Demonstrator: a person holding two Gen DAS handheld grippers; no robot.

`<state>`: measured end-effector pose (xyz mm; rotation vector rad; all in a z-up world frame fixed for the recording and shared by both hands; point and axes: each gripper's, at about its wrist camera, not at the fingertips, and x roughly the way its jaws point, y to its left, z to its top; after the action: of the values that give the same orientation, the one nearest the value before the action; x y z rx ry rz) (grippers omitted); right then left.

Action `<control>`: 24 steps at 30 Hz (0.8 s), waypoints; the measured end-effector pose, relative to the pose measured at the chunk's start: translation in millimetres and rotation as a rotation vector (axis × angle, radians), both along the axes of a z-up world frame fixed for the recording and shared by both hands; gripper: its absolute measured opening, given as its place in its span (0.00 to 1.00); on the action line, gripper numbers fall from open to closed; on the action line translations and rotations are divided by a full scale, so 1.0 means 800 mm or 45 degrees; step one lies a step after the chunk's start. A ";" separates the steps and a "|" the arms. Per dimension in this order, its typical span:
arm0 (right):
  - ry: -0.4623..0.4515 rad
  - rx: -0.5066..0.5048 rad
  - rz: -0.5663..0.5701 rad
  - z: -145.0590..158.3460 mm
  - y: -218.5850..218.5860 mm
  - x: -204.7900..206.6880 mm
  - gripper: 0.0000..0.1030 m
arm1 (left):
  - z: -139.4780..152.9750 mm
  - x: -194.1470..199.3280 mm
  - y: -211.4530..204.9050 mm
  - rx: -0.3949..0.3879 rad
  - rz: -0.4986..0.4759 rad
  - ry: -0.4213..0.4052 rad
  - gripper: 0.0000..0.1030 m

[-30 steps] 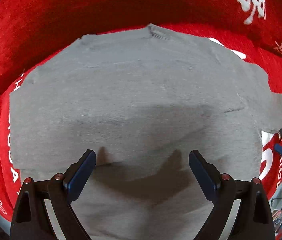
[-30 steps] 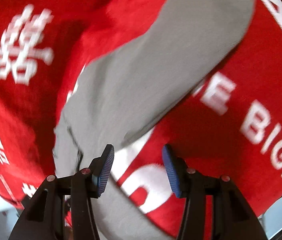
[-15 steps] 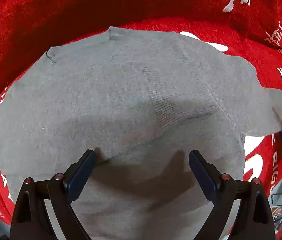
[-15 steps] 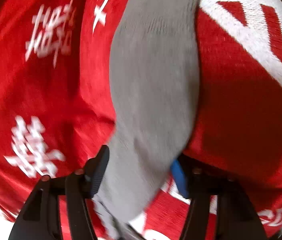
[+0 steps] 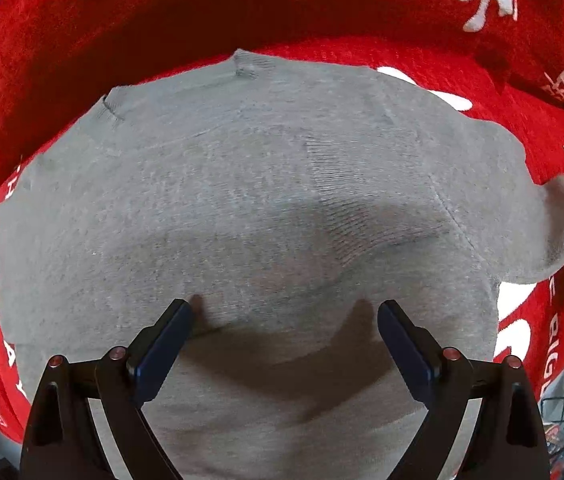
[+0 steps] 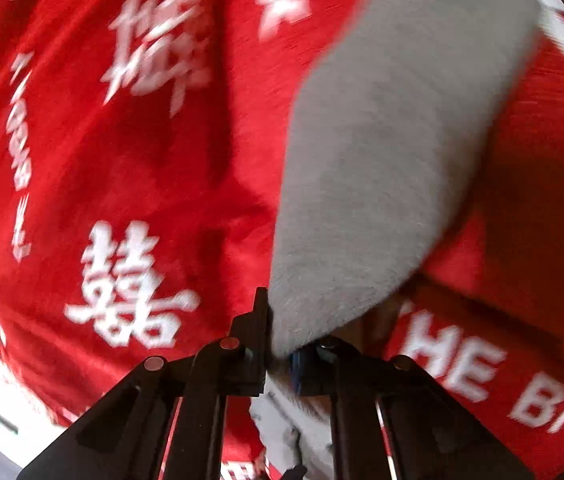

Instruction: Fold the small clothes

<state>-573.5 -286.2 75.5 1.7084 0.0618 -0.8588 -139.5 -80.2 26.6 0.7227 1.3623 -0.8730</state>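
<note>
Right gripper [image 6: 278,344] newly clamped on grey sweater [image 6: 381,184] sleeve

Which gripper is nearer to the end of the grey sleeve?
Right. The right gripper has its jaws shut on the sleeve end; the left gripper hovers open over the sweater's body.

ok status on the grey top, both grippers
Left gripper open, over the grey knit top. Right gripper just closed on its sleeve. Nothing in the way.

Your left wrist view sharp, overhead light, gripper shadows on grey garment [image 5: 242,208], right view motion-blurred, fisheye edges dark.
</note>
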 end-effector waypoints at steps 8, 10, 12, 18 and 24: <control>0.045 -0.256 0.530 0.071 0.000 0.169 0.09 | 0.006 0.035 0.023 0.007 0.065 -0.059 0.92; 0.137 -0.329 0.715 0.087 0.012 0.225 0.09 | 0.008 0.050 0.035 0.007 0.099 -0.068 0.92; 0.209 -0.389 0.885 0.094 0.030 0.277 0.09 | 0.011 0.062 0.044 0.007 0.124 -0.082 0.92; 0.251 -0.322 1.179 0.045 0.090 0.388 0.09 | 0.020 0.112 0.087 0.000 0.269 -0.114 0.92; 0.424 -0.126 1.294 -0.042 0.130 0.435 0.13 | 0.022 0.160 0.132 0.026 0.392 -0.141 0.92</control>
<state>-225.4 -182.0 41.8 1.1764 1.0015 -0.3409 -11.1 25.1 44.1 0.5495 1.3414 -0.5682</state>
